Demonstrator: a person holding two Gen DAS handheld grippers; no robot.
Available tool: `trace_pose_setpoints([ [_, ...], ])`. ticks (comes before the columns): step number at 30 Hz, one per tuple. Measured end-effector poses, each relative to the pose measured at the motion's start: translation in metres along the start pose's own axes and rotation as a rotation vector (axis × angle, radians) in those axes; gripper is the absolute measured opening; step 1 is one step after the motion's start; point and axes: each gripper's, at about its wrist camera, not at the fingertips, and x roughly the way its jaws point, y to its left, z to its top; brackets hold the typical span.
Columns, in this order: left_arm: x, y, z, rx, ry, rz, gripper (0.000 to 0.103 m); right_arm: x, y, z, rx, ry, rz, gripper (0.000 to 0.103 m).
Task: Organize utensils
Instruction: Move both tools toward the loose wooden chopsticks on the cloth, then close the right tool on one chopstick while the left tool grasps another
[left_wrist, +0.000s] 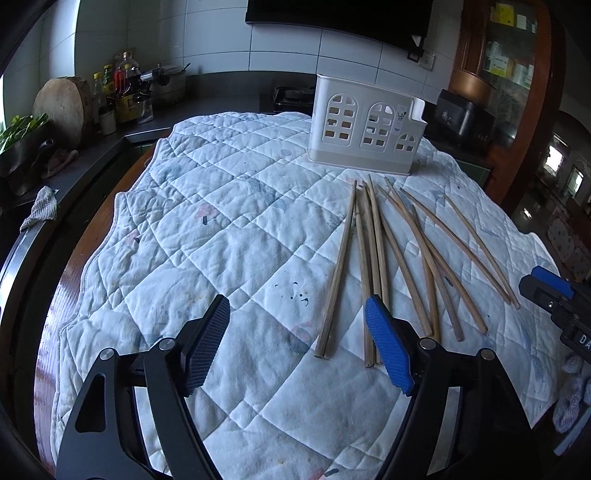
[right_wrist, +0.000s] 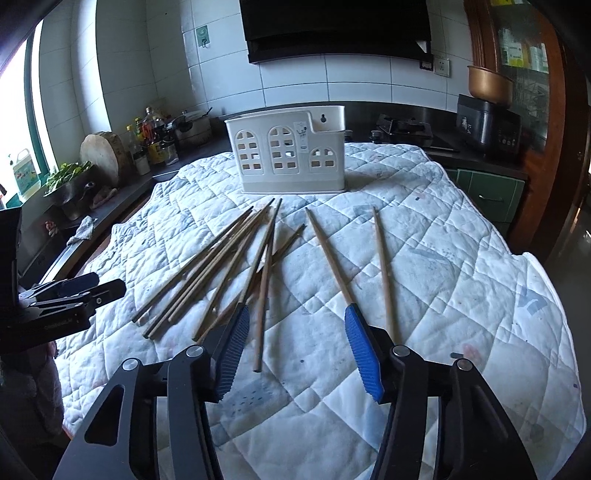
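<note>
Several wooden chopsticks (left_wrist: 397, 254) lie fanned out on a white quilted cloth (left_wrist: 192, 229), in front of a white plastic utensil holder (left_wrist: 364, 129) with arched cut-outs. My left gripper (left_wrist: 297, 301) hovers open at their near ends; one pair of sticks runs up between its fingers, untouched by the pads. In the right wrist view the same chopsticks (right_wrist: 218, 269) spread left of centre, before the holder (right_wrist: 288, 155). My right gripper (right_wrist: 295, 308) is open, with a single chopstick (right_wrist: 263, 295) lying between its blue pads and another passing behind the right pad.
The right gripper's body (left_wrist: 546, 291) shows at the left wrist view's right edge, the left gripper's body (right_wrist: 74, 295) at the other view's left. A dark counter holds bottles (right_wrist: 151, 140), a round chopping block (right_wrist: 101, 151), a rag (left_wrist: 40, 206) and a rice cooker (right_wrist: 487, 122).
</note>
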Motion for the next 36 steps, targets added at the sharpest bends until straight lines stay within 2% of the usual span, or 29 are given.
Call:
trace_pose_setpoints([
  [5,0.001,0.004,-0.001,-0.001,0.003,-0.020,0.070,0.014,0.029,-0.002,-0.026,0.039,0.072,0.041],
  [11,0.000,0.016,-0.003,-0.013,0.002,-0.037,0.066,0.041,0.047,-0.005,-0.027,0.096,0.110,0.027],
  [17,0.004,0.025,-0.003,-0.030,0.009,-0.076,0.060,0.060,0.049,-0.004,-0.009,0.131,0.080,0.021],
  [27,0.017,0.014,-0.005,0.003,0.036,-0.123,0.056,0.073,0.046,-0.006,0.015,0.155,0.022,0.009],
  [36,0.030,0.002,-0.002,0.050,0.066,-0.144,0.054,0.079,0.045,-0.007,0.020,0.164,0.005,0.009],
])
